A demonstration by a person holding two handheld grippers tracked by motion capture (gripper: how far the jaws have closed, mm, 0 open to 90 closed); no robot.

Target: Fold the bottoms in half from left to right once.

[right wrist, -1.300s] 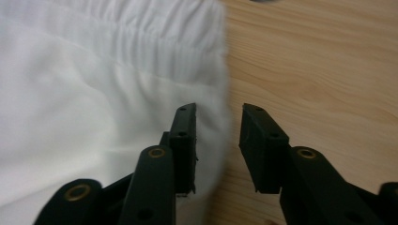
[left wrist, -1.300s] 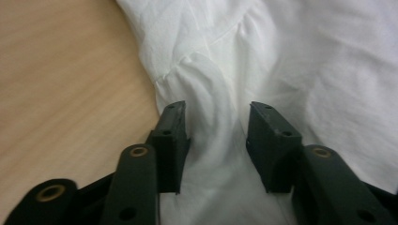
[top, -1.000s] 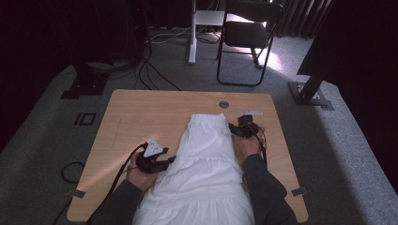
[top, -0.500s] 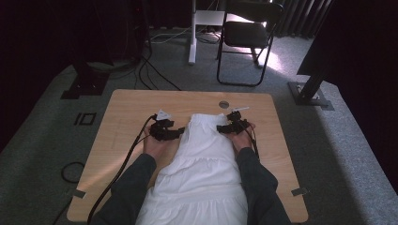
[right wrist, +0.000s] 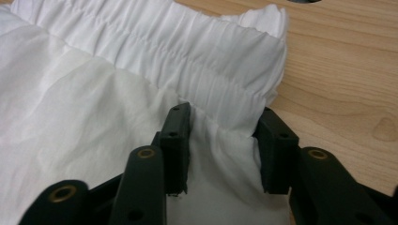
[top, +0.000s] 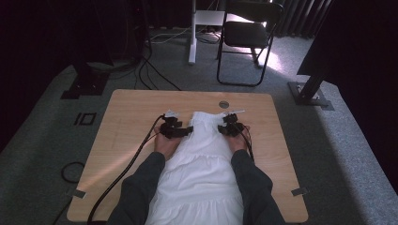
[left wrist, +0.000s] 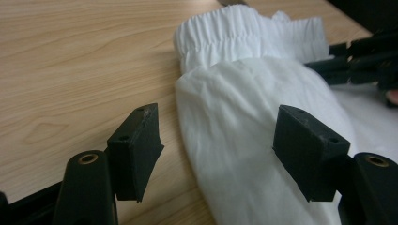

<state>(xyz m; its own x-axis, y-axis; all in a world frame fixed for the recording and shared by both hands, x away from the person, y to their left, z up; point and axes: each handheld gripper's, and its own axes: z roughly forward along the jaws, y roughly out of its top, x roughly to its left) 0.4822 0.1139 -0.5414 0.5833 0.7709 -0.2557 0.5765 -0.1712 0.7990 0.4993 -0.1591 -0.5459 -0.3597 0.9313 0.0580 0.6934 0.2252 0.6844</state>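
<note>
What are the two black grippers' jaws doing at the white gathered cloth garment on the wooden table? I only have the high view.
Observer: Left gripper: jaws wide open, straddling the white garment's side edge, one over the wooden table, one over cloth.
Operator: Right one?
Observer: Right gripper: jaws narrowed around a fold of cloth. I cannot tell if it is clamped.
Operator: Where on the garment?
Observer: Just below the ruffled elastic waistband.

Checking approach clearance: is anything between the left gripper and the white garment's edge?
Nothing visible. The left gripper is open, its fingers straddling the side edge of the white gathered-fabric garment on the light wooden table.
</note>
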